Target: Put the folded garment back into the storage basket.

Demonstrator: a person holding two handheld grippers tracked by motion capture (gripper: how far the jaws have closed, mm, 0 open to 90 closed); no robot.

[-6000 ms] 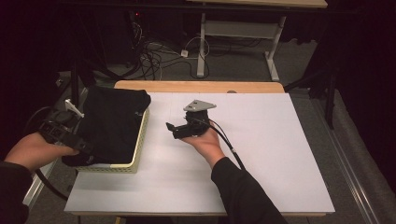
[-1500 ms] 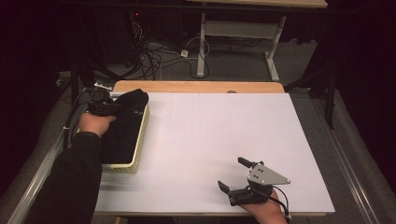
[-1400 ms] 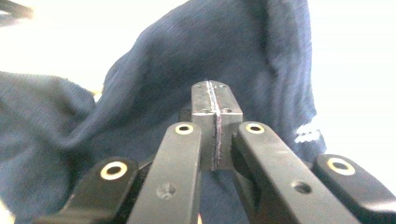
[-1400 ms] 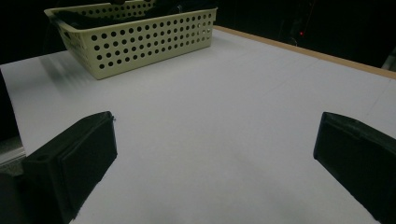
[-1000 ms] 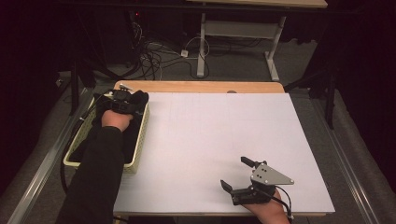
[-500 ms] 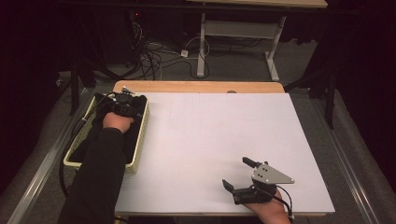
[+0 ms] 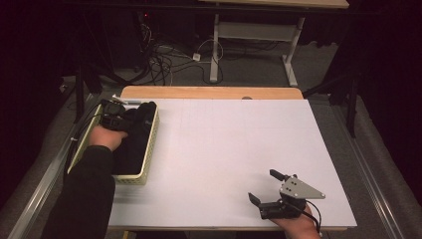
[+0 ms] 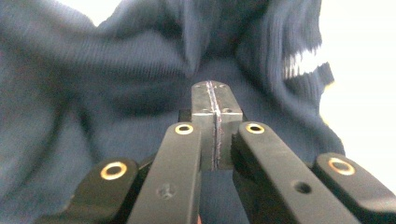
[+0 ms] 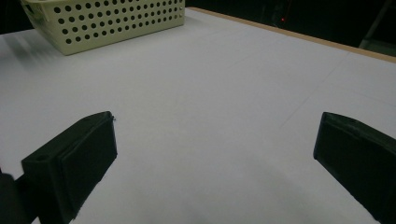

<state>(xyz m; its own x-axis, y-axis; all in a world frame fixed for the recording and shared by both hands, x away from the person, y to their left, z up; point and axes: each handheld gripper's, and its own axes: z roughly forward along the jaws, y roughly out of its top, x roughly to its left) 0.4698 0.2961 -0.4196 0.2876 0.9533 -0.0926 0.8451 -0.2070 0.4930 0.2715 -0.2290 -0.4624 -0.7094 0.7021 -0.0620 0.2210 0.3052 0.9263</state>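
L tongs (image 8: 215, 116) are seen pressed together against the navy sweater (image 8: 116, 93) in the basket (image 7: 149, 149); R tongs (image 7: 266, 191) held wide apart above the tabletop (image 7: 224, 144).

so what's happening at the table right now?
A person is working with a gripper in each hand. The left gripper is in the cream perforated basket at the table's left edge, jaws shut, right up against a dark navy knit garment that fills the basket; whether fabric is pinched isn't clear. The right gripper sits near the front right of the white table, jaws open with nothing between them.
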